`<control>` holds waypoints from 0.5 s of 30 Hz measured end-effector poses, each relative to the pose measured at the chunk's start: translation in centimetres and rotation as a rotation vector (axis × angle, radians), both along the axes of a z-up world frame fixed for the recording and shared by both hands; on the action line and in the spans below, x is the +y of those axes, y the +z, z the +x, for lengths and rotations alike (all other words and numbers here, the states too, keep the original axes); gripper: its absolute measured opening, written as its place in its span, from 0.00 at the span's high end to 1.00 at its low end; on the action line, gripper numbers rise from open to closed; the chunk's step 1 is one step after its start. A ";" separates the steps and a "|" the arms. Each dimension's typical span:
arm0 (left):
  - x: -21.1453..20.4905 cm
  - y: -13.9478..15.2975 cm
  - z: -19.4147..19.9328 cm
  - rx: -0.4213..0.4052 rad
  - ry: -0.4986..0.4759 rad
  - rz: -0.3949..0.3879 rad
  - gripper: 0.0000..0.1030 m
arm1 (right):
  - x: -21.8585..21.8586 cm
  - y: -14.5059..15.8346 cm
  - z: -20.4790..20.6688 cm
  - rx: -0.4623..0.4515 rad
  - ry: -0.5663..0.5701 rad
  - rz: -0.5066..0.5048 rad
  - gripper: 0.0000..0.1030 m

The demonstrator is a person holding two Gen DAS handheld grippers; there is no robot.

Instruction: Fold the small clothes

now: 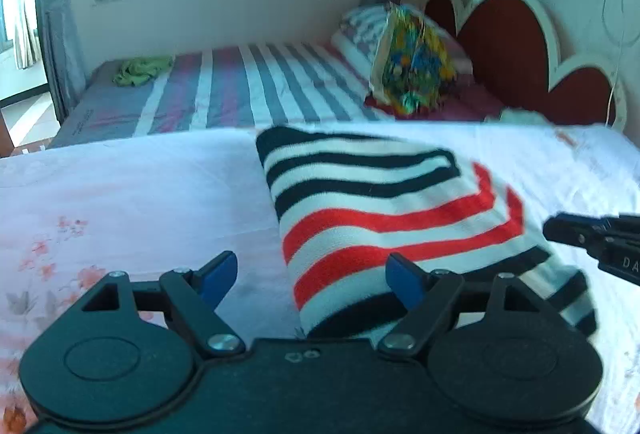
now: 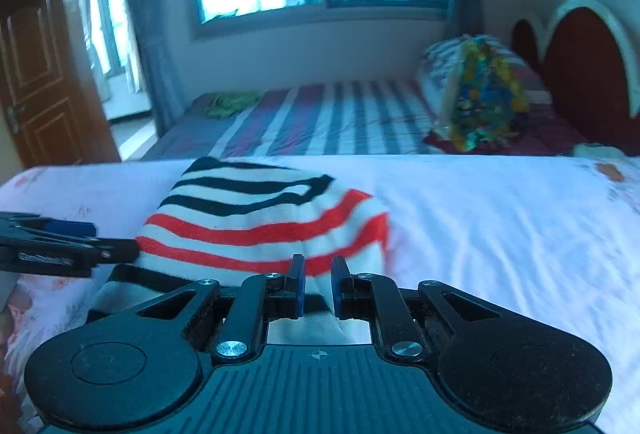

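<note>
Striped top [image 1: 384, 210] lies between spread left tongs [image 1: 316, 282]; right tongs [image 2: 318, 288] pinch its near edge

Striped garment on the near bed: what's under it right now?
The striped garment lies folded on the white floral sheet, which shows all around it. Anything directly beneath is covered by its layers. The right gripper pinches its near edge; the left gripper is open.

the right gripper [image 1: 600, 238], seen at the right edge of the left wrist view, bears pale raised letters "da", cut off by the frame; nothing else is legible.
</note>
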State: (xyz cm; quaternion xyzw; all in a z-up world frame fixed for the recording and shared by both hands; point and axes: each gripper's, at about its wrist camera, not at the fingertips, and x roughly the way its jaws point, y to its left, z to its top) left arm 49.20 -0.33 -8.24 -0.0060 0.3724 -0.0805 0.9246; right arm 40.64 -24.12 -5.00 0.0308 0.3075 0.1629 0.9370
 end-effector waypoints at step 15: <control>-1.2 -0.7 1.0 -0.037 -0.057 0.106 0.20 | 0.2 -0.6 2.7 0.009 0.010 -0.014 0.89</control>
